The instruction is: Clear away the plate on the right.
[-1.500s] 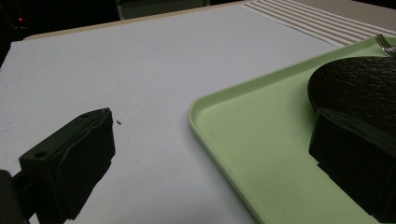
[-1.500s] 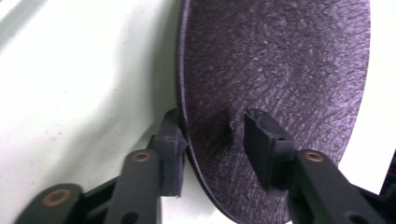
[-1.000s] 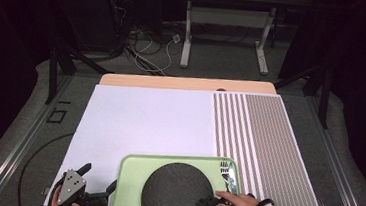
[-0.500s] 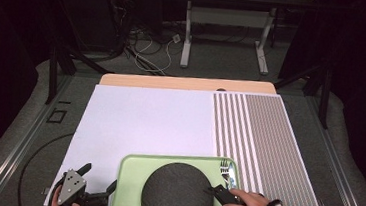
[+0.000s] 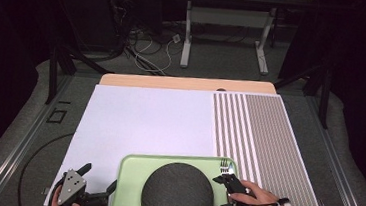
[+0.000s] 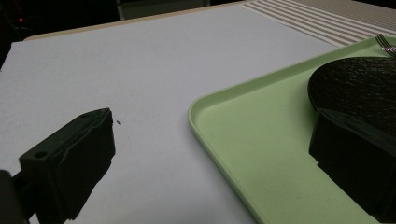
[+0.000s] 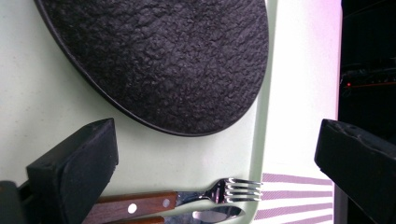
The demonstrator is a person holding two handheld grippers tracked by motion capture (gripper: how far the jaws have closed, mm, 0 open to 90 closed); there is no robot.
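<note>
A pale green tray (image 5: 132, 171) lies at the table's near edge with a round dark textured plate (image 5: 178, 193) on it. A wooden-handled fork (image 7: 187, 198) and a knife tip (image 7: 217, 213) lie along the tray's right side, beside the plate (image 7: 159, 60). My right gripper (image 5: 230, 183), held in a hand, hovers over this cutlery. Its jaws have just been opening and now stand wide (image 7: 217, 140); the cutlery lies between them, untouched. My left gripper (image 5: 98, 177) is open astride the tray's left rim (image 6: 212, 135), one jaw over the mat and one over the tray.
The tray lies on a white mat (image 5: 144, 119) that covers most of the table. A grey-and-white striped mat (image 5: 263, 135) lies to its right. A wooden table edge (image 5: 187, 83) shows at the far side, with table legs and cables on the floor beyond.
The right gripper's jaws have spread apart and the hand has lifted slightly off the cutlery. The left gripper has stayed where it was.
</note>
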